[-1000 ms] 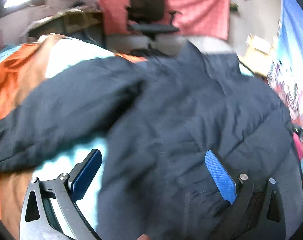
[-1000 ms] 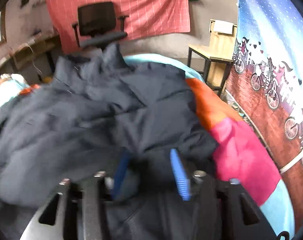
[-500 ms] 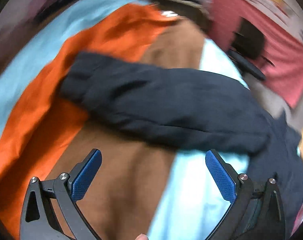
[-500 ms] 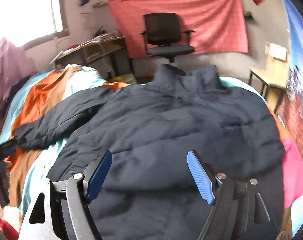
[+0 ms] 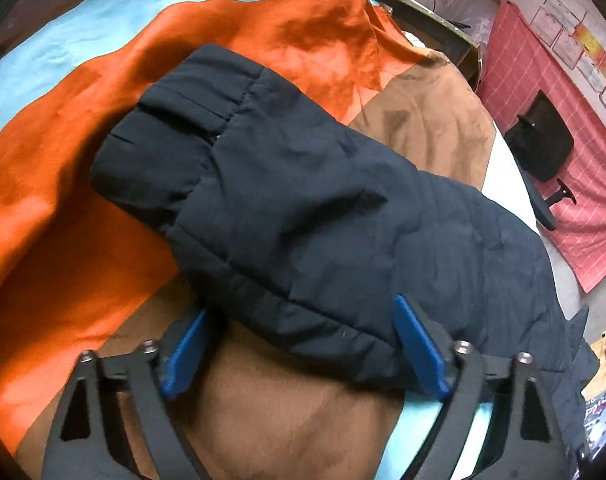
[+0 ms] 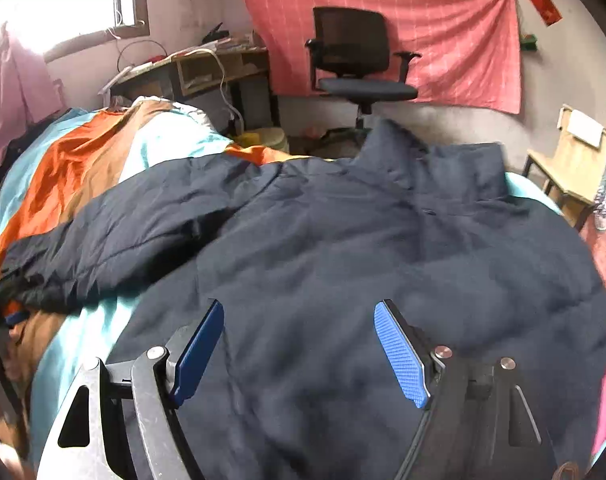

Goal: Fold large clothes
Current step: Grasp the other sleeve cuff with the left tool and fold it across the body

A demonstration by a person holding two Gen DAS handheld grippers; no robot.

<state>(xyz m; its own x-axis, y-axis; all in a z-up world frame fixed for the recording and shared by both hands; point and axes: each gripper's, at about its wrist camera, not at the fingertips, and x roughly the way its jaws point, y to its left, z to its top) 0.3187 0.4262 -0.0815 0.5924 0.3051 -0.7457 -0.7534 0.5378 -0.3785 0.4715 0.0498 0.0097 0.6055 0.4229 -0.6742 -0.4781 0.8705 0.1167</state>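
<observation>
A dark navy padded jacket (image 6: pixel 363 264) lies spread on the bed, collar at the far end, one sleeve stretched out to the left. In the left wrist view that sleeve (image 5: pixel 287 216) lies across the orange and brown bedcover, its elastic cuff (image 5: pixel 171 128) at the upper left. My left gripper (image 5: pixel 303 344) is open, its blue fingers on either side of the sleeve's near edge. My right gripper (image 6: pixel 299 344) is open and empty just above the jacket's body.
The bedcover (image 5: pixel 83 120) has orange, brown, light blue and pink patches. A black office chair (image 6: pixel 355 64) stands beyond the bed before a red wall cloth (image 6: pixel 455 40). A desk (image 6: pixel 191 72) stands at the left, a wooden stand (image 6: pixel 571 160) at the right.
The right gripper let go of the jacket, opened and drew back above it. The left gripper swung left to the sleeve and has closed in around its near edge.
</observation>
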